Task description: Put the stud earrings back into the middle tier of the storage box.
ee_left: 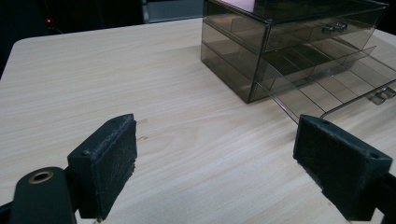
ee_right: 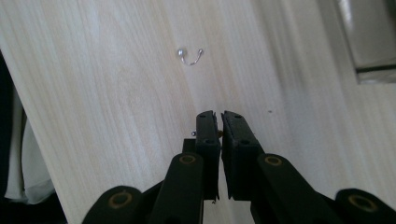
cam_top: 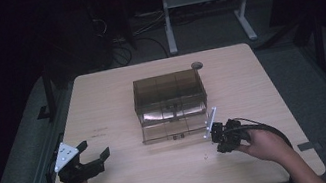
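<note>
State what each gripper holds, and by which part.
Left gripper: nothing, jaws open. Right gripper: shut on a tiny metal piece, apparently an earring, pinched at the tips.

High view: dim overall, the surroundings near black — only the pale table (cam_top: pixel 116 94) catches light. Left gripper view: brighter, sharp, with soft glare on the smoky drawer box (ee_left: pixel 289 51). Right gripper view: evenly lit — upper right corner blurred.

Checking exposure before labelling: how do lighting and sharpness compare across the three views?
High view: dim, dark surroundings, glare on the drawer box. Left gripper view: brighter, left gripper pads sharp, box soft. Right gripper view: brightest, small earring in focus, right gripper crisp.
</note>
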`<state>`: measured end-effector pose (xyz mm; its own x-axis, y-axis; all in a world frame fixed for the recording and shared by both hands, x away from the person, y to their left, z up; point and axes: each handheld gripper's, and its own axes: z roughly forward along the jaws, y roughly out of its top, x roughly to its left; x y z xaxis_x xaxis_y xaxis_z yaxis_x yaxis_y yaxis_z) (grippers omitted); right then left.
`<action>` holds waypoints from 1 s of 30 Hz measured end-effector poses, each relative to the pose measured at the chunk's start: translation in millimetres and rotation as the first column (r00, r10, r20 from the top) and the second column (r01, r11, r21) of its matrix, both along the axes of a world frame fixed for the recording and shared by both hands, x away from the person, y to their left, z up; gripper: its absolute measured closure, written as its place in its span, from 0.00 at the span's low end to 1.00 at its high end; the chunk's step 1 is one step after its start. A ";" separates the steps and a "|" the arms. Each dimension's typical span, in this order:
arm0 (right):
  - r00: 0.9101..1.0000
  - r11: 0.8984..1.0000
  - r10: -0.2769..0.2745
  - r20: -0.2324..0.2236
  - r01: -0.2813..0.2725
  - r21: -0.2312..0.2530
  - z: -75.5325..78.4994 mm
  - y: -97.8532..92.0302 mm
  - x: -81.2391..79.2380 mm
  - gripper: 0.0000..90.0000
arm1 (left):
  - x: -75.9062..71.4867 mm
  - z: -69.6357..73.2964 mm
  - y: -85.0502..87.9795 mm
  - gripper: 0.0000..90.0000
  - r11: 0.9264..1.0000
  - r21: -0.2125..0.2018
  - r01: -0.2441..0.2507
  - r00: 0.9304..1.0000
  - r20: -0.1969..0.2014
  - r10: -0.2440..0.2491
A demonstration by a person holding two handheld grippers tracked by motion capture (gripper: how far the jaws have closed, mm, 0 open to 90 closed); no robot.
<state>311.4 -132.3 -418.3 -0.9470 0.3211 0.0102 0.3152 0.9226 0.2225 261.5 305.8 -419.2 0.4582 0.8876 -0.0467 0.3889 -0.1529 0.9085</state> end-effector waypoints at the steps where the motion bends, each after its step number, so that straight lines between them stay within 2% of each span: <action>1: 1.000 1.000 -0.001 -0.003 0.001 0.012 1.5 -0.4 0.9 0.94 | -0.1 0.0 -0.2 0.14 1.000 0.000 0.000 1.000 0.000 0.000; 9: 1.000 1.000 -0.005 0.017 0.005 0.029 13.0 0.7 7.3 0.95 | 0.2 0.0 -0.8 0.14 1.000 0.015 0.006 1.000 -0.003 -0.006; 13: 1.000 0.999 -0.010 0.015 0.009 0.045 17.3 1.9 12.4 0.94 | 0.5 -0.8 -2.2 0.14 1.000 0.000 0.001 1.000 -0.002 -0.001; 19: 1.000 0.998 -0.008 0.027 0.007 0.055 22.2 4.7 17.9 0.94 | -0.1 -0.3 -1.6 0.14 1.000 0.005 0.002 1.000 0.000 -0.002; 30: 0.999 0.999 -0.004 0.050 0.001 0.047 33.7 12.4 29.4 0.95 | 0.3 -0.9 -2.6 0.14 1.000 0.007 0.005 1.000 -0.004 -0.005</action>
